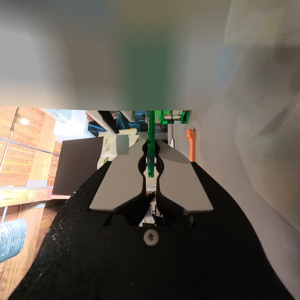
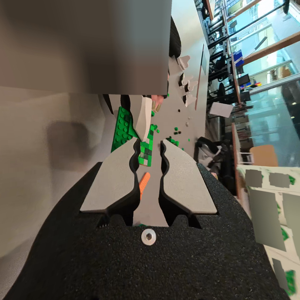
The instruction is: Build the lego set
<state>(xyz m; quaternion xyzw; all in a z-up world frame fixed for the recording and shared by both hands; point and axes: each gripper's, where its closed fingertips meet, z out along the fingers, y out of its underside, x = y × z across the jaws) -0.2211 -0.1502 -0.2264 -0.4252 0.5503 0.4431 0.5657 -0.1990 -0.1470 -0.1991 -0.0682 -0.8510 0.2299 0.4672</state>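
Observation:
In the left wrist view my left gripper (image 1: 151,142) is shut on a green Lego plate (image 1: 151,162), seen edge-on between the fingers. The right wrist view shows that plate (image 2: 123,129) held up on edge above the grey table (image 2: 178,116) by a white finger (image 2: 144,120) of the left gripper. My right gripper (image 2: 150,142) is open and empty, just short of a flat mosaic of green tiles (image 2: 146,152) lying on the table. A green built block (image 1: 172,117) stands beyond the plate.
An orange brick separator (image 2: 144,181) lies on the table between my right fingers, and it also shows in the left wrist view (image 1: 191,146). Several loose green bricks (image 2: 173,140) are scattered behind. Spare white gripper fingers (image 2: 185,63) lie farther back. An instruction booklet (image 2: 267,211) is at the right. The tips of one gripper are about 4 cm away from the tips of the other.

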